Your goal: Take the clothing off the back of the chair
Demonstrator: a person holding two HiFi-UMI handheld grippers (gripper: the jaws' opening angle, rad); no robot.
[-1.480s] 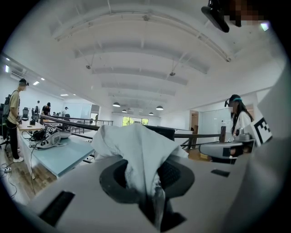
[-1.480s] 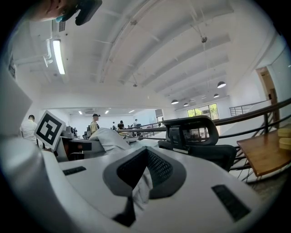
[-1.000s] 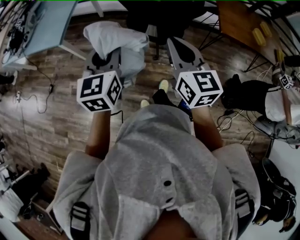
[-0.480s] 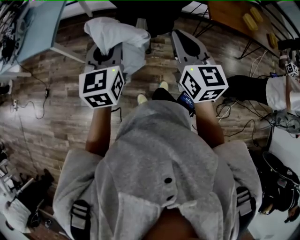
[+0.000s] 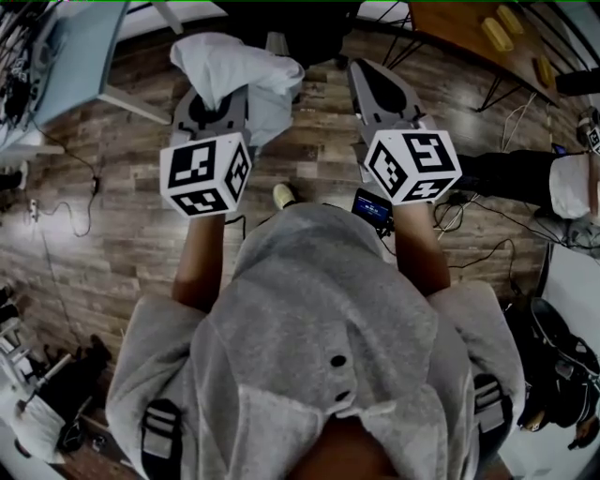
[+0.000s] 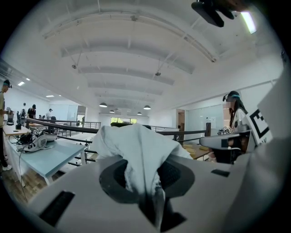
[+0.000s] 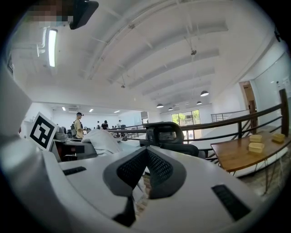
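The white clothing (image 5: 234,66) hangs bunched from my left gripper (image 5: 218,92), which is shut on it, clear of the chair. In the left gripper view the cloth (image 6: 136,150) fills the gap between the jaws of that gripper (image 6: 145,175) and drapes over their tips. The black chair (image 5: 305,21) stands at the top edge of the head view, just beyond both grippers, and its headrest (image 7: 164,133) shows straight ahead in the right gripper view. My right gripper (image 5: 373,73) is shut with nothing in it (image 7: 145,157), held level beside the left one.
A pale table (image 5: 70,47) stands at the upper left and a wooden table (image 5: 478,33) with yellow blocks at the upper right. Cables trail over the wood floor (image 5: 103,216). A person (image 5: 562,183) is at the right edge, and bags (image 5: 553,384) lie at the lower right.
Both grippers have drifted slightly across the floor with the cloth still in the left one. The chair has slid toward the top edge of the view.
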